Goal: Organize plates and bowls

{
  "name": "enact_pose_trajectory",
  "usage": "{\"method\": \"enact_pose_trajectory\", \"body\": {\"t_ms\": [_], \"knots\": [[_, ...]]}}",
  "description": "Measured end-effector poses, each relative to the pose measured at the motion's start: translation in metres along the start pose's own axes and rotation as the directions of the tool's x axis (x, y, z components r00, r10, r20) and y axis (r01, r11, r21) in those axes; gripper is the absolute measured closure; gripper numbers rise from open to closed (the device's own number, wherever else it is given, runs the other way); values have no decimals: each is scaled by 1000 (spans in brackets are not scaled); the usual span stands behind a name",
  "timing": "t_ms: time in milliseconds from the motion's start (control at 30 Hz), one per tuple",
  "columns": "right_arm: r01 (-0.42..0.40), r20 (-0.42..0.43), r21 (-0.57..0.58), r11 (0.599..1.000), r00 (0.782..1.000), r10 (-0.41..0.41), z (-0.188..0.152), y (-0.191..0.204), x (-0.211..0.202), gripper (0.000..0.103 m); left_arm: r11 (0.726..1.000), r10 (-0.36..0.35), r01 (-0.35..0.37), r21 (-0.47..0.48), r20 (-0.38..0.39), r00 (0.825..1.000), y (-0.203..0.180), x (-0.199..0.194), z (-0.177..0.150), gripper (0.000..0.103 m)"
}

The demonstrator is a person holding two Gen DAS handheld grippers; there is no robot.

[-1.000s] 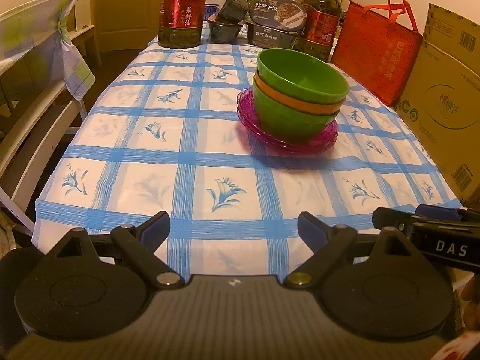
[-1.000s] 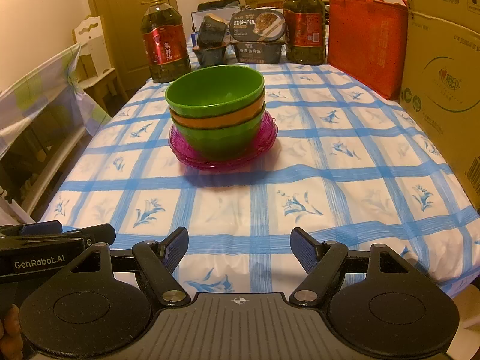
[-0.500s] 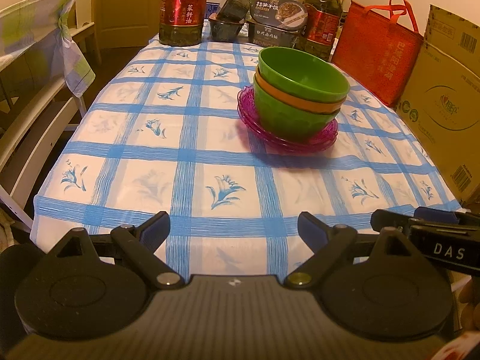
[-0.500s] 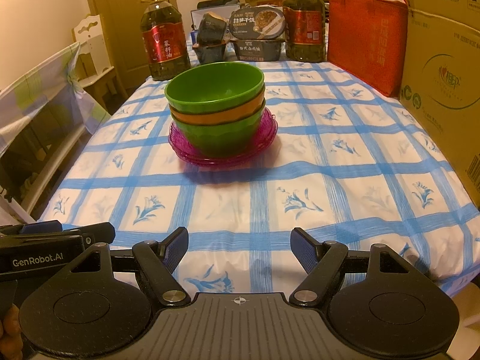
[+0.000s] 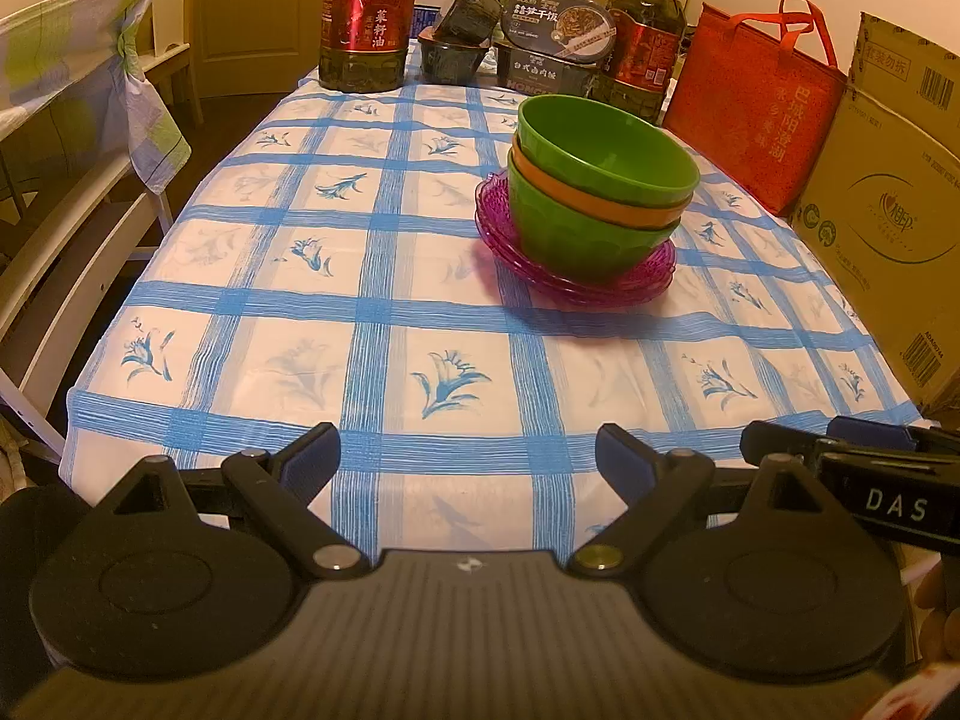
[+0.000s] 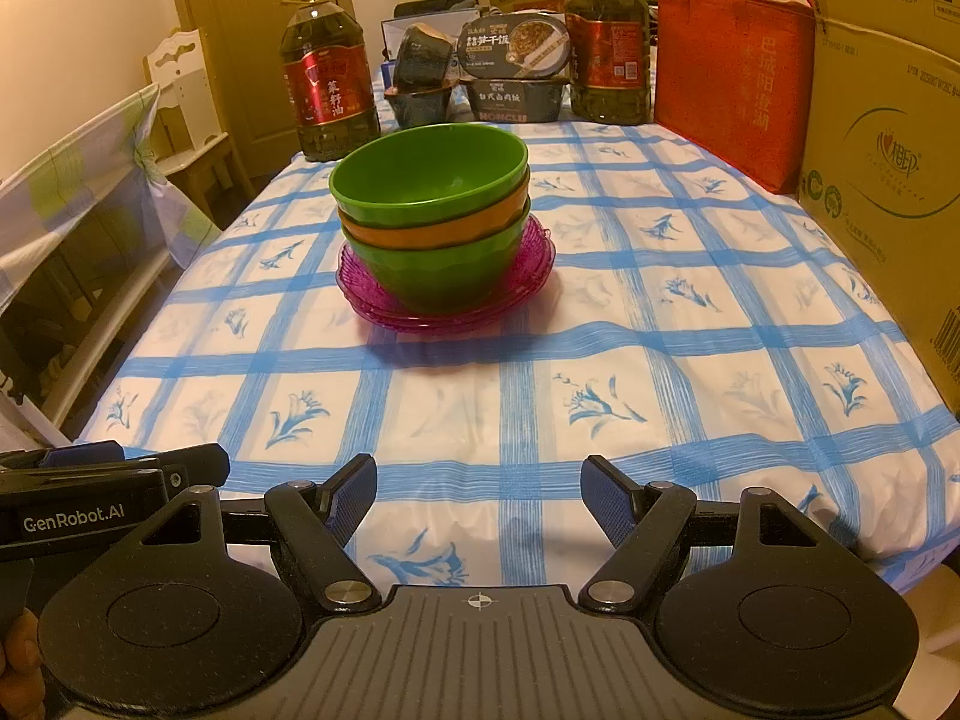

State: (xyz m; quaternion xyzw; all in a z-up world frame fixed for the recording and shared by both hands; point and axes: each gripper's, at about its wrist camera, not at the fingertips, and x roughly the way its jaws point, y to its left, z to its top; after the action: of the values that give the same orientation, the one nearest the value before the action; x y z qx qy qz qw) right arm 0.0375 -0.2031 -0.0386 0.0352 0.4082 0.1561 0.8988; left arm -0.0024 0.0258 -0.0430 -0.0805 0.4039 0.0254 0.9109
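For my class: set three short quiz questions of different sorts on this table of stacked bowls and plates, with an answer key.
1. True or false: the top bowl of the stack is orange.
2. Multiple choice: the bowl stack rests on A) the bare tablecloth, B) the pink plates, C) the cardboard box.
3. Fill in: both the left gripper and the right gripper hold ____.

Key
1. False: it is green; the orange bowl sits nested second, with another green bowl below.
2. B.
3. Nothing: both sets of jaws stand open over the tablecloth, well short of the stack.
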Motion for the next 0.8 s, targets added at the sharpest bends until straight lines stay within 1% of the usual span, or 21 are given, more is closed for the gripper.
{"method": "enact_pose_trajectory", "body": {"t_ms": [700,800], "knots": [[1,-4,5,1000,1000,-1,-4,-1,1,28,1000,-1,1,-2,-1,1000,0,0,-1,12],[1,-4,5,1000,1000,-1,-4,-1,1,28,1000,1,-1,0,8,1000,-1,0,-1,12]]}}
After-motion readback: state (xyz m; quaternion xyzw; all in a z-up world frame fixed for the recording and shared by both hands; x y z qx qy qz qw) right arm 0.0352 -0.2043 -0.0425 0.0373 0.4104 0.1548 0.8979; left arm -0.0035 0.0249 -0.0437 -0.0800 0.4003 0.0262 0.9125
